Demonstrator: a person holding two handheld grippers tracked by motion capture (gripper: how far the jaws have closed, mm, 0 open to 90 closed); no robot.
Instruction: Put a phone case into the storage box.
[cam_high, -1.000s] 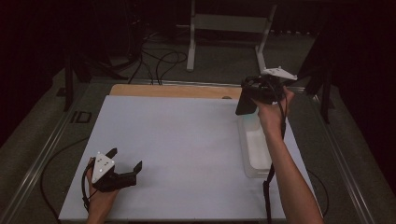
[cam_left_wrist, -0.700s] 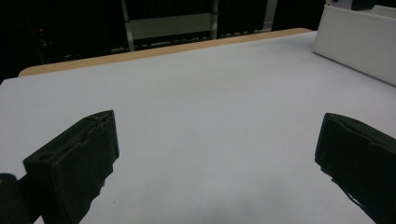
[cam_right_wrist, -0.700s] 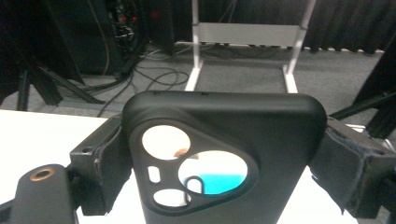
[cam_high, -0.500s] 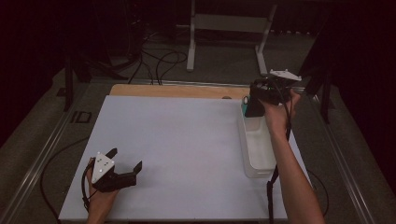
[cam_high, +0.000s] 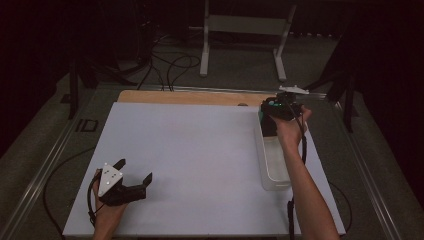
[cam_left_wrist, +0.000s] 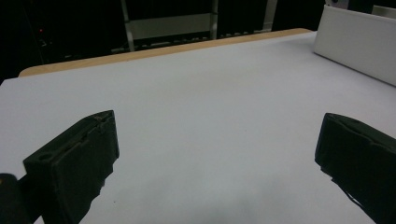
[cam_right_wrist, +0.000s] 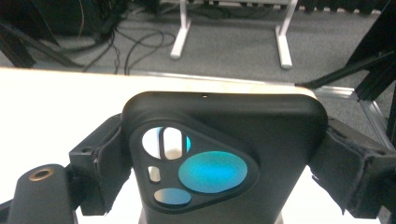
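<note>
Phone case (cam_right_wrist: 224, 163), black with a three-cornered camera cut-out, sits clamped by its two long sides between the right gripper's (cam_high: 280, 107) jaws. In the high view that gripper is held above the far end of the clear bin (cam_high: 272, 165) at the table's (cam_high: 200, 145) right edge, so the case hangs over the bin's far end. Gripping by the sides probably keeps the case's flat back toward the camera and lets it drop cleanly, or lift clear, without catching the bin wall. The left gripper (cam_high: 131, 181) rests on the near left of the table, jaws wide apart and holding nothing, seemingly parked out of the way. No brand, label or writing can be read on the case, bin or table.
</note>
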